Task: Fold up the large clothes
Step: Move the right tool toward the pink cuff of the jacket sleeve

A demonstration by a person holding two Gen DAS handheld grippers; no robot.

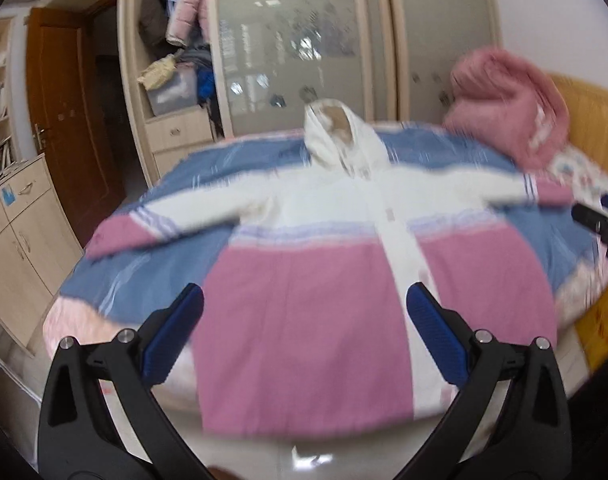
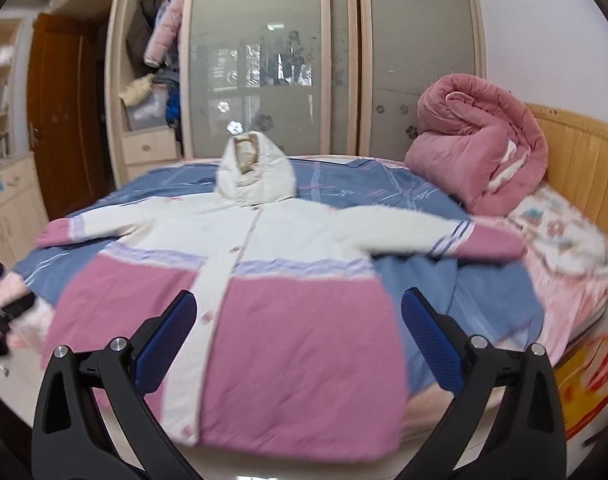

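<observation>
A bed (image 2: 576, 264) is being covered by a coat (image 2: 263, 300) lying flat, hem seemingly overhanging the near edge; the left gripper (image 1: 304, 336) and right gripper (image 2: 299, 340) are being held spread, empty, above it.

Hooded coat (image 2: 239, 280) spread flat on a bed (image 2: 444, 280), front side up, sleeves stretched out to both sides.

White upper half and hood, pink lower half and cuffs, white button strip down the middle. Right gripper (image 2: 297, 340) held above the hem, jaws wide apart, blue pads (image 2: 432, 340) empty. Rolled pink quilt (image 2: 480, 160) near the wooden headboard (image 2: 576, 160); wardrobe (image 2: 344, 60) with grey sliding doors behind.
</observation>
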